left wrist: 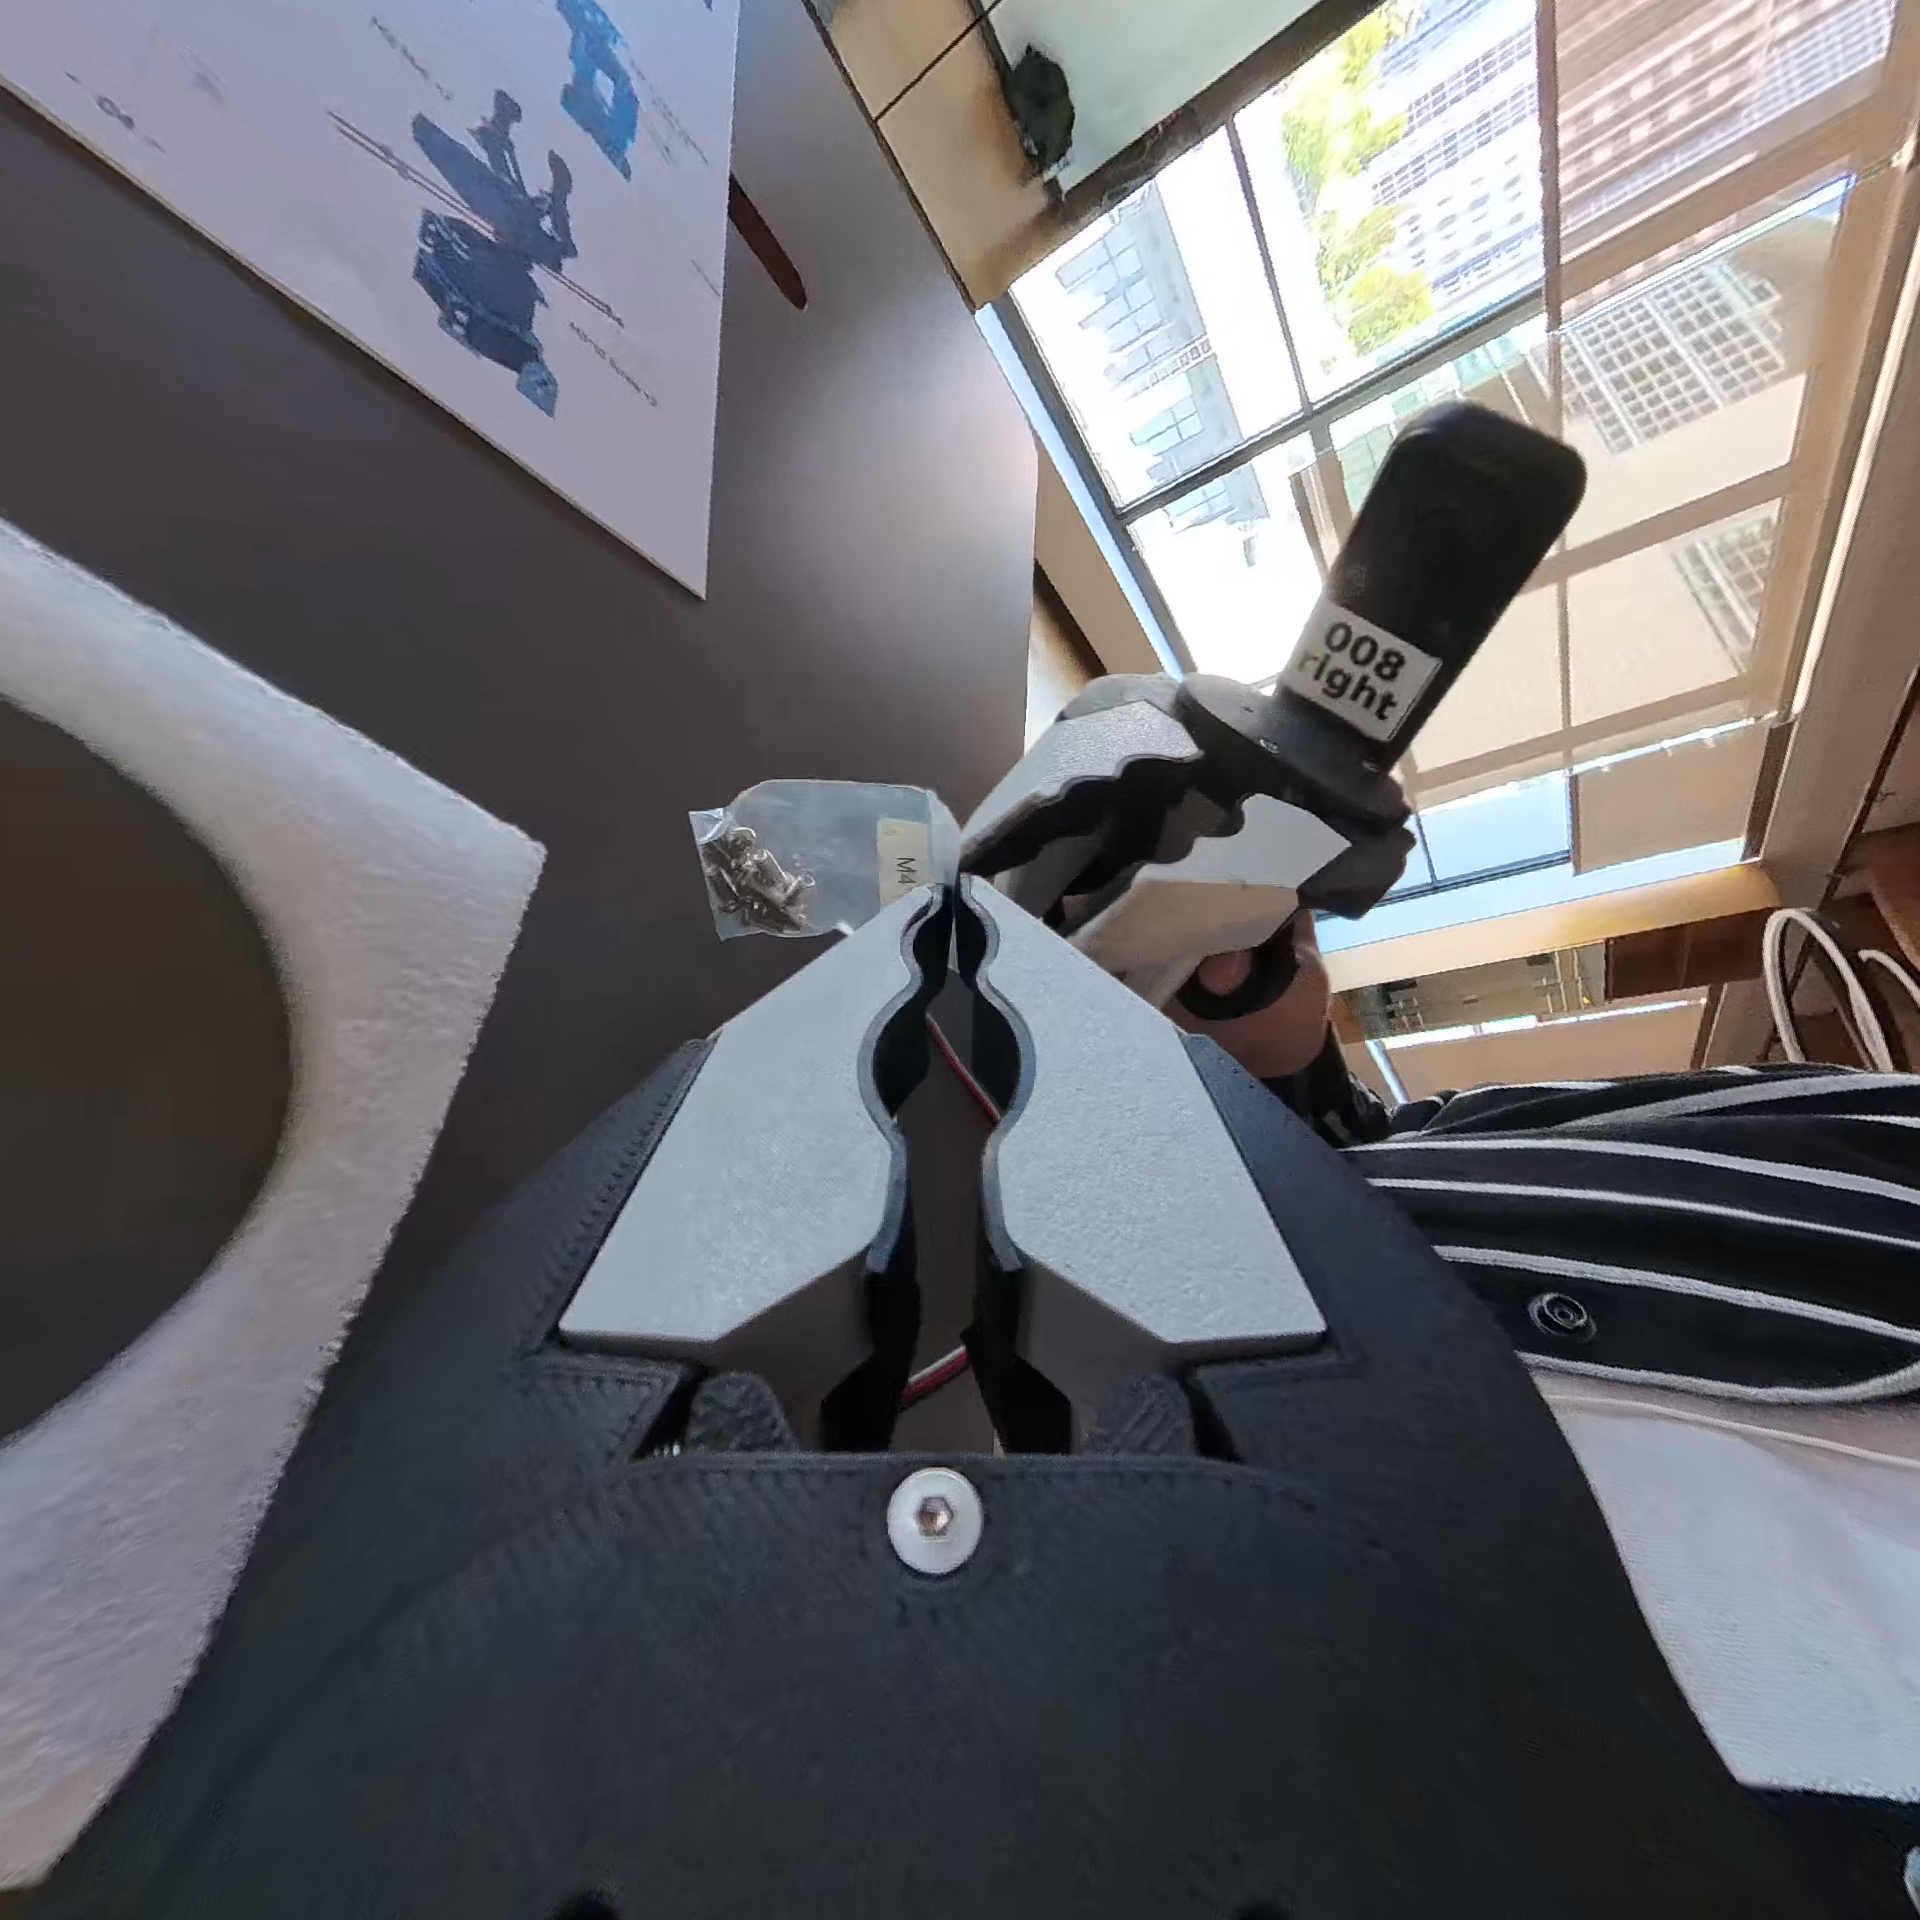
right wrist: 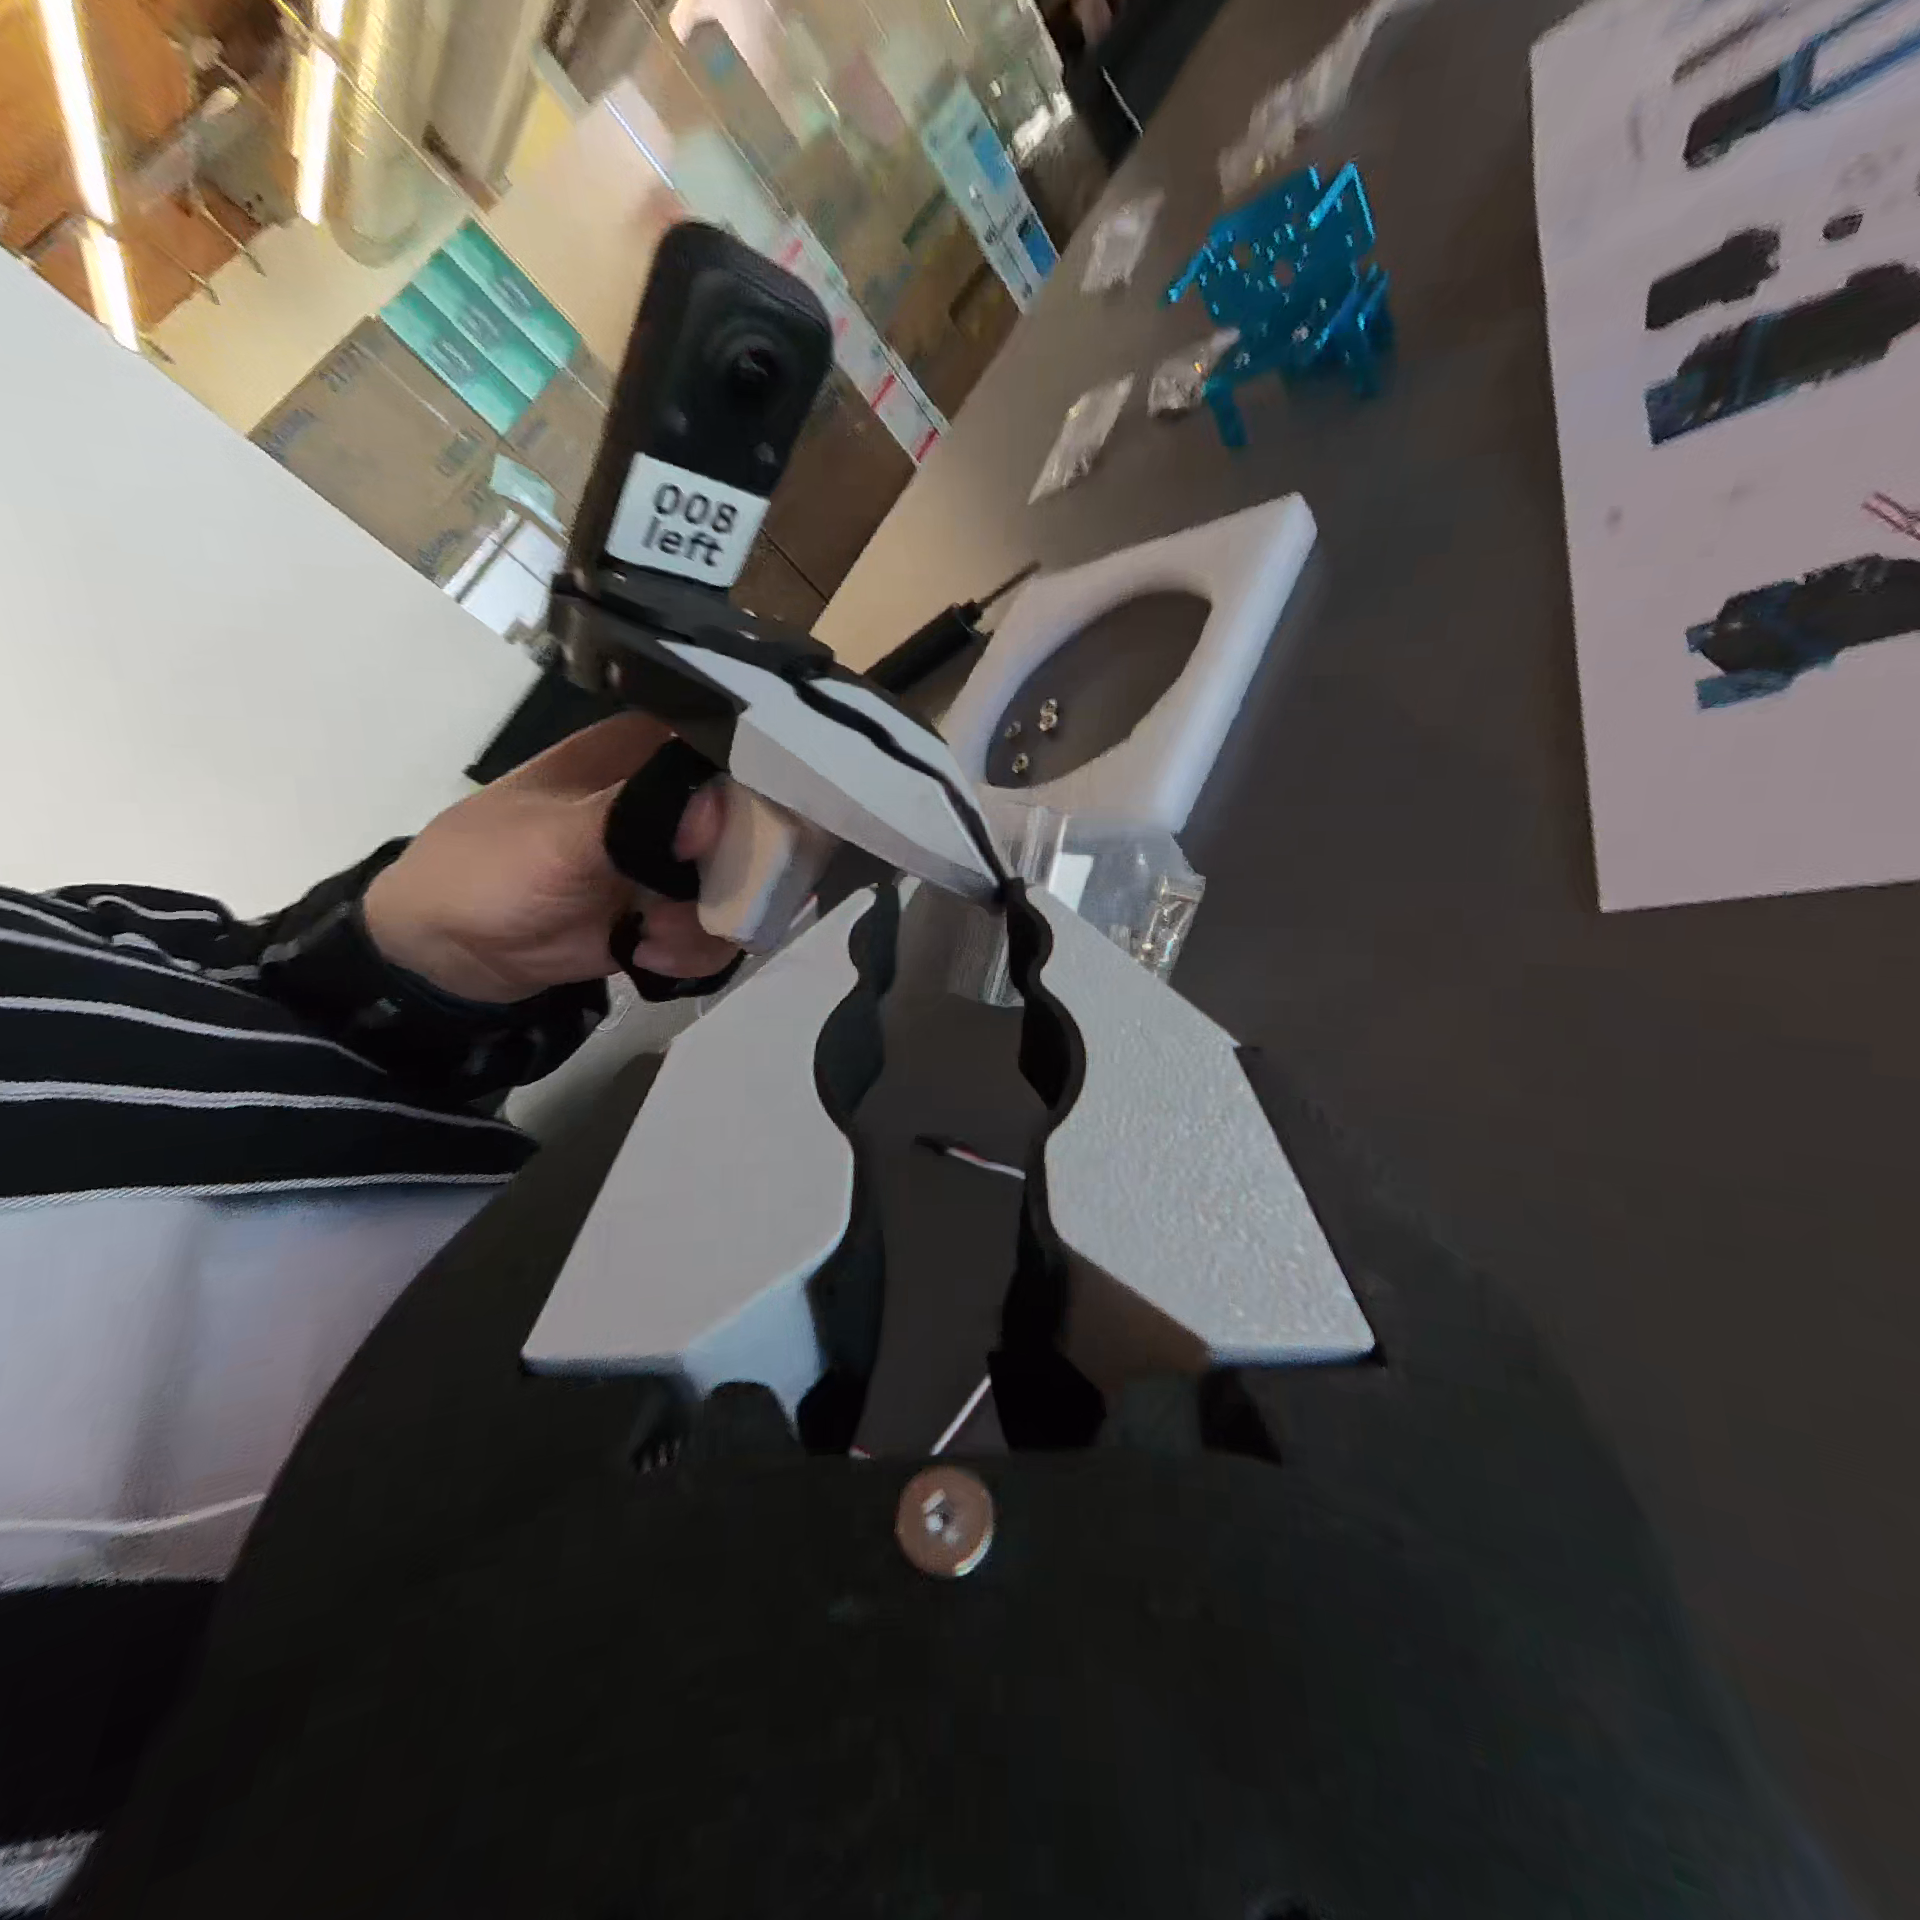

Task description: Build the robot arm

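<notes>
The left gripper had its fingers pressed together, pinching the edge of a small clear bag of screws held above the dark counter. The right gripper met the same bag with its fingers slightly parted; whether they gripped it I could not tell. Beyond the bag lay a white foam block with a round hole, and past it blue metal parts. A printed sheet lay beside the block.
</notes>
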Motion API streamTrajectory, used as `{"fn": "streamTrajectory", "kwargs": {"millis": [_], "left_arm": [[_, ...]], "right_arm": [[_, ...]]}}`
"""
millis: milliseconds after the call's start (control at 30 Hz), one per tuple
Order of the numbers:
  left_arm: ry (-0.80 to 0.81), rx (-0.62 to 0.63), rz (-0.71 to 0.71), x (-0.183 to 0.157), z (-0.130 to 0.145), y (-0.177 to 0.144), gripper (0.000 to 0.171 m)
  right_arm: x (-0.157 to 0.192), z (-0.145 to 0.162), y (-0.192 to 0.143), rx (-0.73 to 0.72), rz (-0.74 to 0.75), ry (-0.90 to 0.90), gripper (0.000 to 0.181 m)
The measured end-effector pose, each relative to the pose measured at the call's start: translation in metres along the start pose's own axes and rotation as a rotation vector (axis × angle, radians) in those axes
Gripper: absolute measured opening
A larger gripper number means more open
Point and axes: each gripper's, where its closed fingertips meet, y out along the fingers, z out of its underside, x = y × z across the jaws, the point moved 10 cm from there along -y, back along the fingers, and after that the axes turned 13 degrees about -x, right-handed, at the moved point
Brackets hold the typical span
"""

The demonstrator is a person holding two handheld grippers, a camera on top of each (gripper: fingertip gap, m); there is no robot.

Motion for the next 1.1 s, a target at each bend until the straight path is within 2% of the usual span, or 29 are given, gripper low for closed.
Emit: {"fn": "streamTrajectory", "kwargs": {"millis": [233, 533, 633, 733, 1100], "left_arm": [[-0.062, -0.026, 0.03, 0.003, 0.0, 0.006, 0.005], [-0.075, -0.035, 0.11, 0.003, -0.001, 0.009, 0.012], [-0.071, -0.033, 0.11, 0.006, -0.002, 0.008, 0.0], [-0.075, -0.032, 0.088, 0.009, -0.002, 0.006, 0.009], [-0.145, -0.067, 0.086, 0.011, -0.002, 0.002, 0.019]], "right_arm": [[0.001, -0.002, -0.002, 0.094, 0.13, -0.168, 0.02], [-0.006, -0.002, -0.003, 0.039, 0.063, -0.081, 0.009], [-0.008, -0.003, -0.005, 0.006, -0.01, -0.018, 0.012], [-0.012, -0.003, -0.005, -0.012, -0.039, 0.028, 0.01], [-0.008, -0.002, 0.0, 0.023, 0.004, -0.104, 0.007]]}}
